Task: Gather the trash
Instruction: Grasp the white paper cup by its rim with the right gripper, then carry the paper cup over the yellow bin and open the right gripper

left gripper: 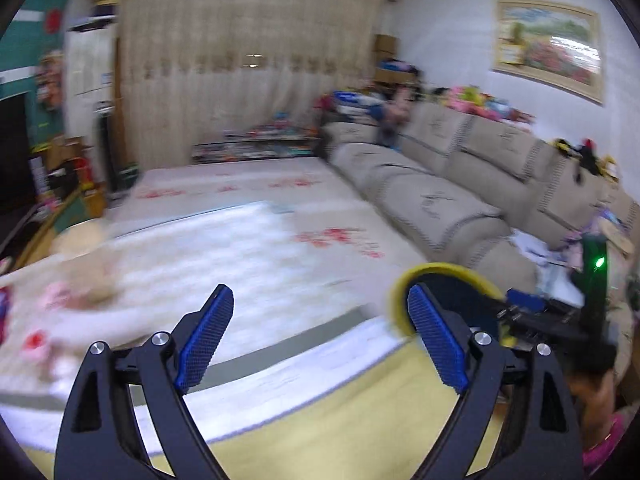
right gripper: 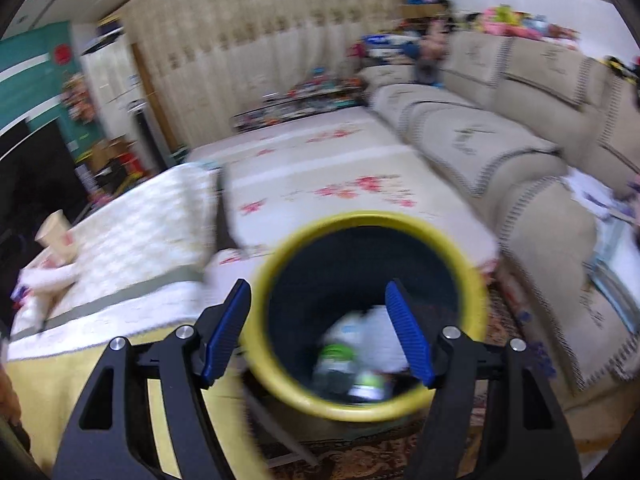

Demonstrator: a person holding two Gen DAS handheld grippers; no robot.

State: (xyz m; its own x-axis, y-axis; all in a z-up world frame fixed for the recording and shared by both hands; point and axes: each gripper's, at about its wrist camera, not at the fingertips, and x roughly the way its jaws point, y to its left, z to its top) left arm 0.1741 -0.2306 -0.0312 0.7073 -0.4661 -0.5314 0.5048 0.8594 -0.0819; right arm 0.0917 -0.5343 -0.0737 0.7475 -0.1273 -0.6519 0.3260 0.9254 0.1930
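A dark bin with a yellow rim (right gripper: 276, 376) stands beside the table, right under my right gripper (right gripper: 316, 320). That gripper is open and empty above the bin's mouth. Inside lie a crumpled plastic bottle with a green label (right gripper: 340, 356) and white paper (right gripper: 376, 336). My left gripper (left gripper: 320, 332) is open and empty over the table's white cloth (left gripper: 200, 264). The bin's rim (left gripper: 440, 270) shows behind its right finger. A paper cup (right gripper: 56, 236) stands on the table's far left. Blurred pink and beige scraps (left gripper: 76, 296) lie on the cloth at left.
A long beige sofa (right gripper: 500, 140) runs along the right. A floral mat (right gripper: 320, 168) covers the floor beyond the table. The table has a yellow front edge (left gripper: 360, 420). The right gripper's body (left gripper: 560, 312) shows at right. Cluttered shelves (left gripper: 60, 168) stand at left.
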